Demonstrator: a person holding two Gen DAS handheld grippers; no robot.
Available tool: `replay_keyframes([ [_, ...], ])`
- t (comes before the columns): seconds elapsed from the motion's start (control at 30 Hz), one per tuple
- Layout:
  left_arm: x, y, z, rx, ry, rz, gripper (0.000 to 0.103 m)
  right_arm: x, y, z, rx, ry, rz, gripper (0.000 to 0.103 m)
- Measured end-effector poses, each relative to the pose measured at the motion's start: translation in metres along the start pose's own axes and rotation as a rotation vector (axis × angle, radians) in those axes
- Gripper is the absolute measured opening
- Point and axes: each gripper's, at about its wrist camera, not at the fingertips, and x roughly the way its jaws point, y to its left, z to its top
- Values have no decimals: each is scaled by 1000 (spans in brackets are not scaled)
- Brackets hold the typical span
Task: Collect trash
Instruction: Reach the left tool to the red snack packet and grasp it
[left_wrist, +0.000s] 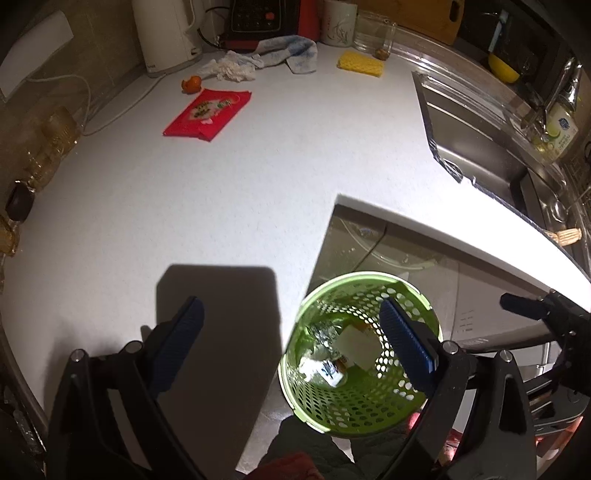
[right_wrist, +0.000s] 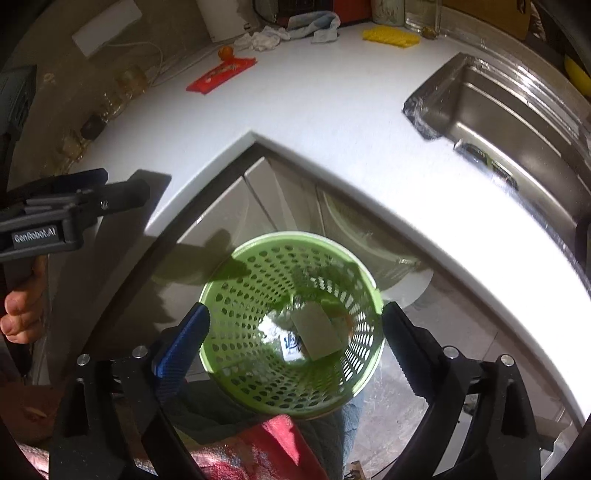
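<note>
White worktop (left_wrist: 258, 177) ahead of both tools, green perforated bin (right_wrist: 291, 321) directly beneath the downward-tilted right tool (right_wrist: 295, 332), released and empty, left tool (left_wrist: 291, 332) likewise released beside it, wrappers (right_wrist: 317, 330) in the bin, red packet (left_wrist: 207, 114) far ahead

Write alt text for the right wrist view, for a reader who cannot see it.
The open right hand-held gripper hangs above a green perforated basket that holds a pale flat card and shiny wrappers. Behind it curves a white counter with a red packet, yellow sponge, crumpled cloths and steel sink; the left hand-held gripper enters at left.
</note>
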Motion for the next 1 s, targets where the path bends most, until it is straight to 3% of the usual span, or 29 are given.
replay_keyframes([
  [0.3,9,33,36,19,-98,91,95,-13,-13,56,-8,-104,16,101],
  [0.53,40,74,87,78,-141,153,95,-11,-19,109,-13,-157,13,101],
  [0.77,84,98,142,111,-155,128,95,3,-26,148,5,-174,9,101],
  [1.0,129,110,182,118,-103,90,95,28,-34,170,20,-133,12,101],
])
